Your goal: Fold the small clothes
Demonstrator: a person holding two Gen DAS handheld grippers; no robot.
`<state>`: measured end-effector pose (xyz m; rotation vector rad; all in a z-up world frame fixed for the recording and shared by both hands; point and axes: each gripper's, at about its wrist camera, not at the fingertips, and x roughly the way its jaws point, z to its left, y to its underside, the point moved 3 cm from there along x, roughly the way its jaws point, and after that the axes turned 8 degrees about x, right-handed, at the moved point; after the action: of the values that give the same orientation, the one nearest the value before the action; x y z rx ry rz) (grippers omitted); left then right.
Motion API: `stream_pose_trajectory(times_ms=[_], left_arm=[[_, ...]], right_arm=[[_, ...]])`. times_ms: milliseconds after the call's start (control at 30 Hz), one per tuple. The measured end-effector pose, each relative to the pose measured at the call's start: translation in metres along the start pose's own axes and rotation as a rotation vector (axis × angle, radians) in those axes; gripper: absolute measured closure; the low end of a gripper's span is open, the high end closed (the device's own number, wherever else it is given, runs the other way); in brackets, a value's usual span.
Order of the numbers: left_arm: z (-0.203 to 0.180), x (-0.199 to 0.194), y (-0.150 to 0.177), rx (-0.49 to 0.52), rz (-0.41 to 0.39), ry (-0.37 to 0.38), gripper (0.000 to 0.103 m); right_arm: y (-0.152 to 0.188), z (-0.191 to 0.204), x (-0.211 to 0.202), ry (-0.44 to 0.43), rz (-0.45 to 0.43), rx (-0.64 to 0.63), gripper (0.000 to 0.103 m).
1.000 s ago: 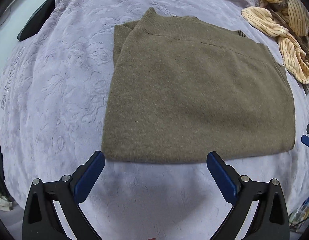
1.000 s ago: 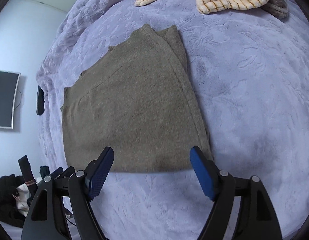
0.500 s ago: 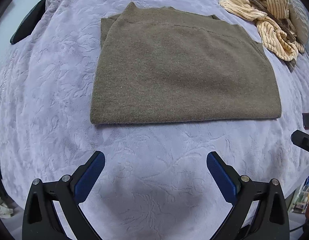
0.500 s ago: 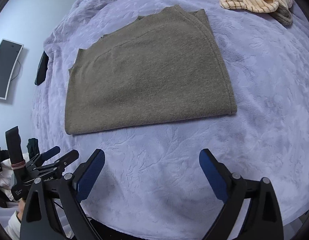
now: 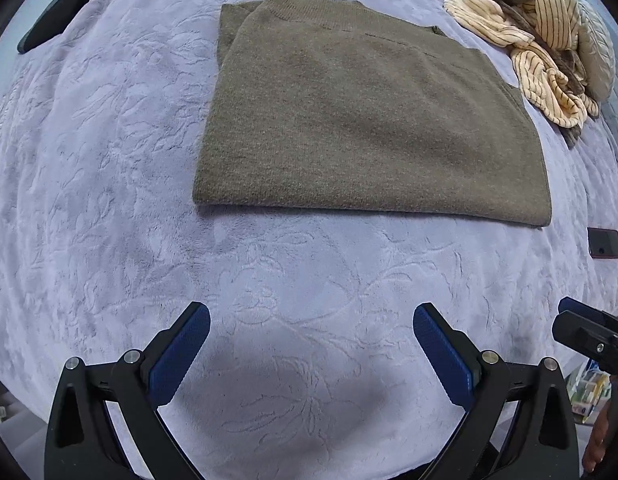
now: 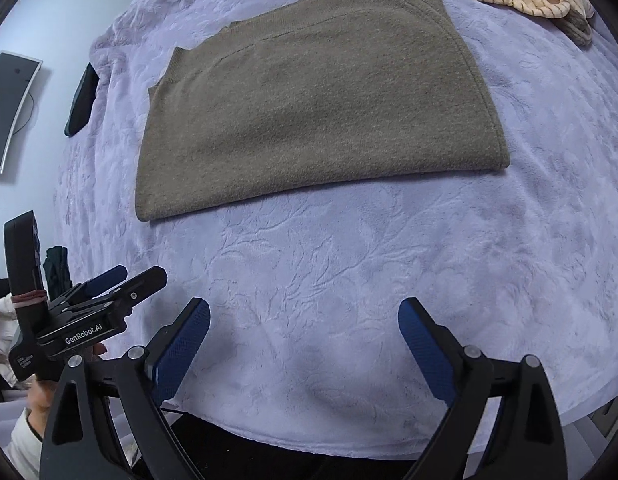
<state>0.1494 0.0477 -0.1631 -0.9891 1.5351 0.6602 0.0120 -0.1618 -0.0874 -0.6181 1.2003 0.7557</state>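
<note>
- The left gripper (image 5: 311, 338) stands wide apart and holds nothing, its blue pads (image 5: 180, 354) above bare lilac bedspread (image 5: 89, 208) near the bed's front edge.
- The right gripper (image 6: 304, 334) is likewise spread wide and empty over the same near strip of cover; the two tools sit close together, each catching the other at the edge of its frame.
- Farther in, well apart from both, lies the olive knit sweater (image 5: 369, 120), flat and already folded into a rough rectangle, with the ribbed collar (image 5: 305, 6) at the far side and a rounded fold along the near side.
- The knit looks soft, thick and limp rather than stiff; it would likely sag and drag on the plush cover, so a hold at the two near corners, pinching every layer, seems safest.
- It appears light enough for one pinch per corner, though the fuzzy bedspread may get nipped along with it.
- A heap of cream striped clothes (image 5: 545, 40) waits at the far right, tangled beyond counting or telling what each garment is.
- The sleeves are tucked out of sight, so the number of layers cannot be told.
- A small dark device (image 5: 604, 243) on the right is too small to identify; a dark object (image 6: 81, 100) at the far left edge is also unclear.
</note>
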Motion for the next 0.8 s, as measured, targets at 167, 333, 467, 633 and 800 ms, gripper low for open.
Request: stream_pose_trajectory(times_ms=[167,333,467,633,800], left_arm=[[0.019,0.001,0.009,-0.056,0.006,0.04,0.001],[0.04,0.003,0.017,-0.128,0.009,0.087,0.001],[0.052,0.005,0.017,-0.111,0.002,0.056,0.001],[0.072,0.009,0.004,-0.224,-0.042,0.197,0.001],[0.08,0.011,-0.01,-0.3,-0.091,0.334,0.001]], right_arm=[[0.009,0.014,0.008,-0.001,0.022,-0.001,0.007],[0.015,0.03,0.016,-0.003,0.036,-0.014,0.007],[0.014,0.037,0.021,0.004,0.051,-0.018,0.007],[0.014,0.04,0.025,0.02,0.066,-0.02,0.007],[0.011,0.041,0.028,0.037,0.084,-0.024,0.007]])
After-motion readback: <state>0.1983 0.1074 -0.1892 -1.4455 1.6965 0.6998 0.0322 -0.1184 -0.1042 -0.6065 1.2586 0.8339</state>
